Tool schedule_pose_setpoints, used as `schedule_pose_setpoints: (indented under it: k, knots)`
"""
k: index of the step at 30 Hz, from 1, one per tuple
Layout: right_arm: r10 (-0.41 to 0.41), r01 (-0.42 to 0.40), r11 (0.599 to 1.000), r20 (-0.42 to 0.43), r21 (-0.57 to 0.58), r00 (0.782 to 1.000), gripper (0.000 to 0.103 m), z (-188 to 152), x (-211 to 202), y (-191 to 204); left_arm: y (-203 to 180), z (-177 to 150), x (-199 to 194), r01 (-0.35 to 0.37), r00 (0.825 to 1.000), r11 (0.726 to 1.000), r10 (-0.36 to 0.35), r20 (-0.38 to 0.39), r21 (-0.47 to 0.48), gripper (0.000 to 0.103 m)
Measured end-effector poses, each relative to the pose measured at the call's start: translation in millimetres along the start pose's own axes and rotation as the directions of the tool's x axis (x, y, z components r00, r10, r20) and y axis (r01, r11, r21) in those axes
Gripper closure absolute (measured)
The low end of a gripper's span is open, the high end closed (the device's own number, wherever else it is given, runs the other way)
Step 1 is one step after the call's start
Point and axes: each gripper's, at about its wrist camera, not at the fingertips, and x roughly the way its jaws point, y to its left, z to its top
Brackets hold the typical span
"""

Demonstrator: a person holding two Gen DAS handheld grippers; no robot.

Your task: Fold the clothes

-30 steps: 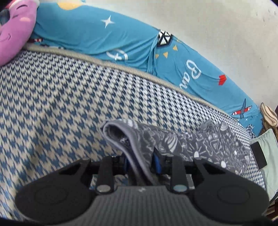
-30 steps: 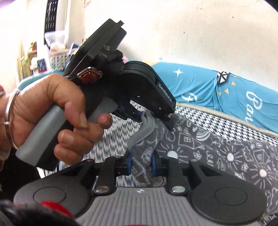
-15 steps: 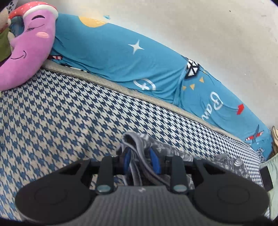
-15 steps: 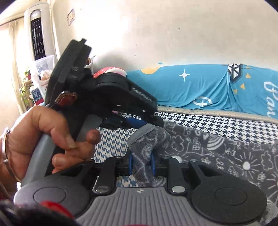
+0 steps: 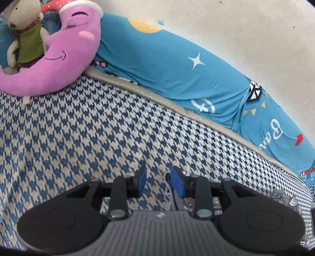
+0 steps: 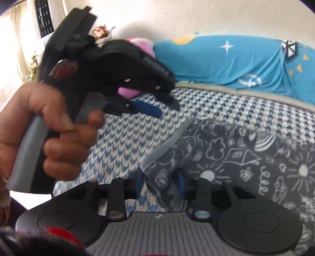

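A dark grey garment [image 6: 246,157] printed with white doodles lies on the blue-and-white houndstooth bedcover [image 6: 122,145]. Its folded corner with a pale grey hem stands between the fingers of my right gripper [image 6: 159,183], whose jaws are spread apart and look open. My left gripper [image 5: 159,182] is open over bare bedcover [image 5: 98,128], with only a thin cloth edge [image 5: 170,194] beside its right pad. The rest of the garment [image 5: 281,197] shows at the lower right. In the right wrist view a hand [image 6: 55,126] holds the left gripper [image 6: 157,110] above and left of the garment.
A pink moon-shaped plush [image 5: 59,59] and a stuffed rabbit [image 5: 25,35] sit at the bed's far left. A long blue printed cushion [image 5: 177,65] runs along the white wall. A tall appliance [image 6: 44,17] stands at the back left in the right wrist view.
My left gripper has opened, let the garment's corner drop, and swung left toward the plush toys. The right gripper's jaws have spread wider around the corner they were pinching.
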Motion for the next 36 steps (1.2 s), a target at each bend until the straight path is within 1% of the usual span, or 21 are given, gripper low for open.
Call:
schedule_pose_setpoints:
  k: [2,3,5,8,13,14,16,22,25,26,28,32,36]
  knots:
    - [0.029,-0.029,1.000,-0.003,0.011,1.000,0.067,-1,-6,-2,-2,-3,0,0.003,1.000,1.000,-0.003,-0.008,0.000,0.059]
    - [0.044,-0.044,0.999,0.000,0.015,0.999,0.067,-1,-11,-3,-3,-5,0,0.005,1.000,1.000,-0.005,-0.011,0.001,0.057]
    - [0.058,-0.058,0.998,0.012,0.005,0.998,0.067,-2,-22,-4,-6,-7,-2,0.018,1.000,1.000,-0.018,-0.006,0.015,0.050]
    - [0.032,-0.032,0.999,0.032,0.011,0.999,0.067,-6,-39,-10,-9,-11,-6,0.040,0.999,0.999,-0.040,-0.002,0.022,0.043]
    - [-0.041,0.038,0.998,0.063,0.056,0.997,0.067,-8,-66,-28,-17,-18,-9,0.051,0.999,0.998,-0.051,0.002,0.039,0.041]
    - [-0.056,0.052,0.997,0.068,0.065,0.996,0.067,-8,-72,-31,-20,-20,-9,0.054,0.999,0.997,-0.054,0.003,0.049,0.038]
    - [-0.086,0.079,0.993,0.079,0.084,0.993,0.067,-9,-83,-38,-27,-24,-9,0.061,0.998,0.996,-0.061,0.002,0.072,0.036]
    - [-0.187,0.168,0.971,0.103,0.168,0.977,0.066,-9,-108,-71,-57,-47,-1,0.098,0.995,0.981,-0.092,-0.039,0.168,0.036]
    - [-0.230,0.208,0.960,0.103,0.186,0.968,0.066,-10,-113,-84,-69,-59,5,0.097,0.995,0.971,-0.087,-0.053,0.218,0.035]
    - [-0.239,0.216,0.958,0.106,0.188,0.965,0.066,-10,-116,-88,-72,-63,6,0.099,0.994,0.968,-0.087,-0.058,0.233,0.030]
    - [-0.255,0.231,0.953,0.110,0.194,0.961,0.066,-10,-122,-97,-77,-70,9,0.099,0.994,0.961,-0.084,-0.068,0.258,0.026]
    - [-0.280,0.248,0.939,0.110,0.239,0.954,0.066,-5,-122,-125,-79,-82,20,0.093,0.992,0.955,-0.065,-0.107,0.281,0.026]
    - [-0.287,0.244,0.921,0.108,0.303,0.952,0.066,-3,-120,-149,-77,-91,33,0.067,0.990,0.955,-0.028,-0.136,0.289,0.026]
